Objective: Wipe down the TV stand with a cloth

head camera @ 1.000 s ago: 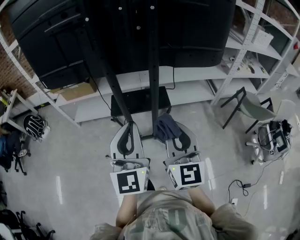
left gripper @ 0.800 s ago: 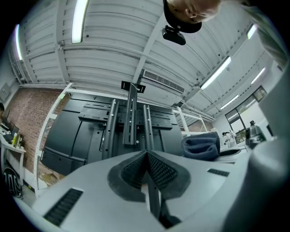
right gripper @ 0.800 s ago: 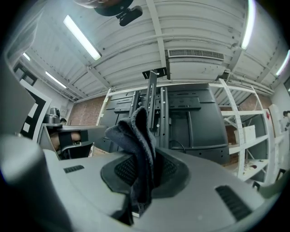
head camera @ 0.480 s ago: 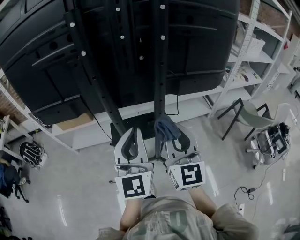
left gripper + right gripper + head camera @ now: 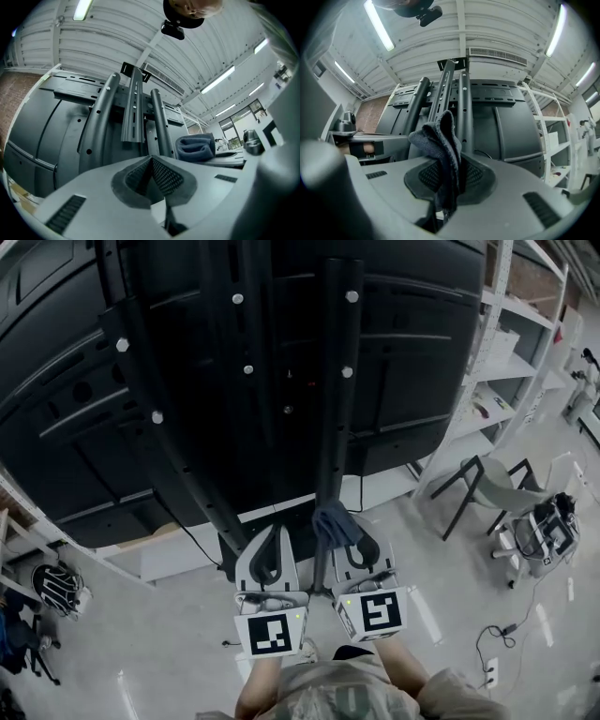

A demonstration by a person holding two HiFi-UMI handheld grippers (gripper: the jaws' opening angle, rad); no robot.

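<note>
The right hand-held gripper [image 5: 352, 538] is clamped on a dark blue cloth [image 5: 439, 140]. The cloth bunches up above its jaws and stands just in front of the TV stand [image 5: 330, 427], near the right-hand upright. From these views I cannot tell whether the cloth touches the metal. The left hand-held gripper [image 5: 151, 161] has its jaws together with nothing between them. It hangs just beside the right one, about level with it, and points at the same black uprights. The stand carries a big TV [image 5: 412, 324] seen from its back, with the posts running up across the rear panel and bolt heads dotted along them. Beyond it are white shelves [image 5: 506, 362] and a chair [image 5: 492, 474] on the floor, well apart from the work. As I judge it, the wiping is at its approach or very first contact: the cloth is gripped and held at the post, but nothing shows a stroke done. The next move calls for pressing the cloth flat against the upright and drawing it along the length. It needs enough push for the folded fabric to rub rather than skim, and it should steer round the bolt heads so the cloth does not snag and slip out of the jaws. The left one looks free to keep clear.
</note>
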